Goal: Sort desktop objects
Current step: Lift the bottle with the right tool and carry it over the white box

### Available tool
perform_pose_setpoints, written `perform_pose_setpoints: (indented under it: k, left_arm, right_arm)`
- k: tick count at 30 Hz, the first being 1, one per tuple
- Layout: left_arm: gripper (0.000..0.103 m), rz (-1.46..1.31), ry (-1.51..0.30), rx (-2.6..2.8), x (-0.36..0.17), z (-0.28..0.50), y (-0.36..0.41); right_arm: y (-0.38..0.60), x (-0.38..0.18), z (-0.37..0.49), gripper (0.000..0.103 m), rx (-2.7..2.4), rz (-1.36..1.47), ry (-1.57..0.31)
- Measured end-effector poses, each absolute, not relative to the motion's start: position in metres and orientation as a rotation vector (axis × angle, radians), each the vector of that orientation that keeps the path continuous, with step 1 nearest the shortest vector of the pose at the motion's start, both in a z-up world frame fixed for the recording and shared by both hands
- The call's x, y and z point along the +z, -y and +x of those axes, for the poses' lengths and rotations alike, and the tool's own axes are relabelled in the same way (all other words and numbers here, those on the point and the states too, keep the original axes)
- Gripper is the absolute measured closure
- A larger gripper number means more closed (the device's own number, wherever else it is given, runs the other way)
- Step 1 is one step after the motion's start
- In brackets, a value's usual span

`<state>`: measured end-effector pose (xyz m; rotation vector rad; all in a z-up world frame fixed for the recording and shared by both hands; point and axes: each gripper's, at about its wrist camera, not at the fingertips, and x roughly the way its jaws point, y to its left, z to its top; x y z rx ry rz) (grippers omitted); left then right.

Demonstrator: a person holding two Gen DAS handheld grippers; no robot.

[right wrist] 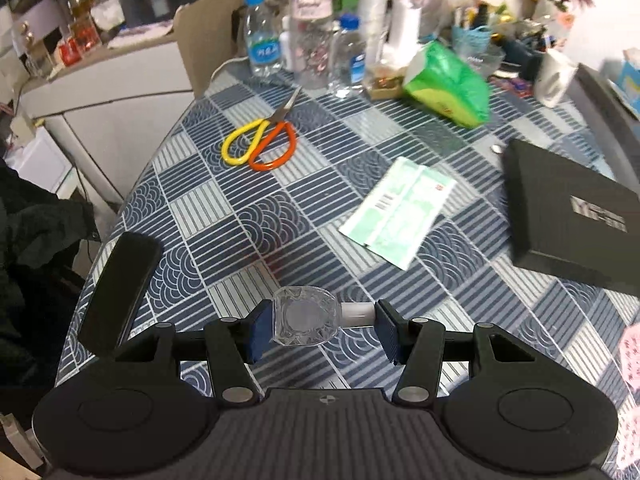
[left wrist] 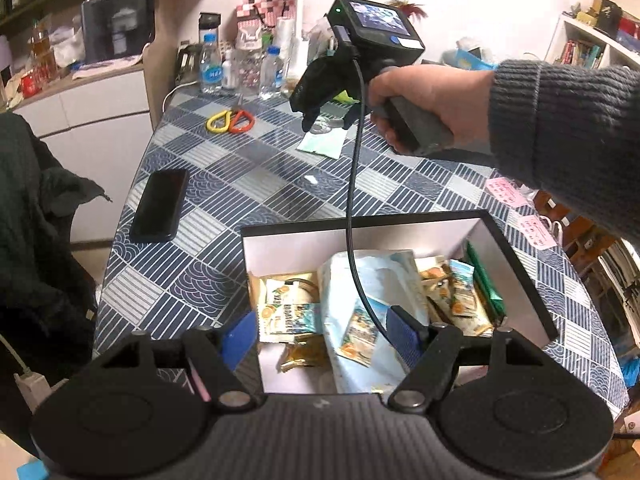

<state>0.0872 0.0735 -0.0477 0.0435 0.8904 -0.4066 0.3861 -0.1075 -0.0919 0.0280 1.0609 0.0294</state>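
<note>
On the left edge of the table [right wrist: 248, 216] lies a black phone [right wrist: 116, 292], flat on the blue and white patterned cloth. Farther back are scissors [right wrist: 260, 142] with one yellow and one orange handle, and behind them stand some water bottles [right wrist: 262, 36]. In the middle of the table lies a flat green and white packet [right wrist: 400, 210]. A green bag [right wrist: 448, 84] sits behind it. On the right lies a black box lid [right wrist: 568, 212].

The right gripper [right wrist: 318, 322] is up above the table, pinching a small clear glass bottle [right wrist: 304, 316] sideways between its blue pads, cap against the right pad.

The left gripper [left wrist: 320, 338] has its jaws wide apart with nothing in them. It hangs over an open box [left wrist: 516, 264] full of snack packets [left wrist: 288, 316]. A hand [left wrist: 428, 104] in a grey sleeve holds the right gripper's handle.
</note>
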Motion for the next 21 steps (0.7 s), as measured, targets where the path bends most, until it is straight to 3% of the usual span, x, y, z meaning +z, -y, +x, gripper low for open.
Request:
perform_pose_setpoints:
  k: [21]
  left_arm:
    - [0.018,0.083,-0.803,-0.446,-0.017,0.028,-0.058]
  right_arm:
    - [0.149,-0.03,0.261,0.05,0.017,0.095,-0.933]
